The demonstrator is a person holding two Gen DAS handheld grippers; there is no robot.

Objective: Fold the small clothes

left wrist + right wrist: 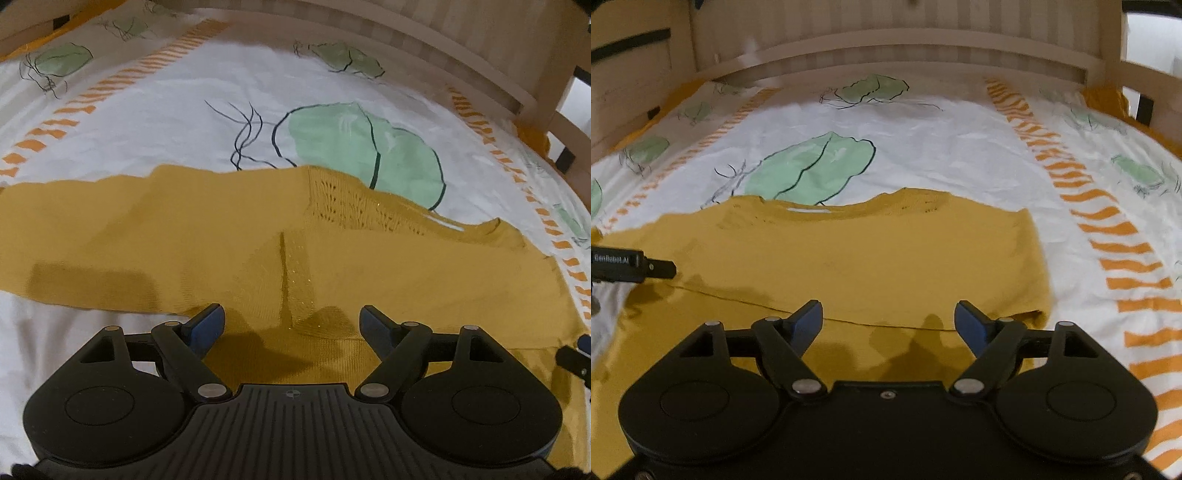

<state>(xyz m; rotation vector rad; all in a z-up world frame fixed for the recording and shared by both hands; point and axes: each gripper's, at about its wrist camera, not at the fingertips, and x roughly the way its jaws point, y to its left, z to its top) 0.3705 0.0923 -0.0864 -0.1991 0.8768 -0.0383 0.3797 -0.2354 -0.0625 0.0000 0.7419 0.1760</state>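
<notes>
A mustard-yellow knit top (229, 251) lies spread on the bed sheet, its open-knit sleeve part (343, 199) toward the back. In the right wrist view the same top (871, 254) shows its neckline (809, 212) at the far edge, and a fold line runs across near my fingers. My left gripper (291, 319) hovers open low over the near hem, with only cloth beneath the gap. My right gripper (888, 315) also stands open above the near part of the top, gripping nothing. The left gripper's side (631, 266) pokes in at the left edge.
The top rests on a white sheet (942, 147) printed with green leaves (820, 166) and orange stripe bands (1108, 221). A pale wooden slatted bed rail (886, 48) closes the far side, and a wooden post (554, 92) stands at the right.
</notes>
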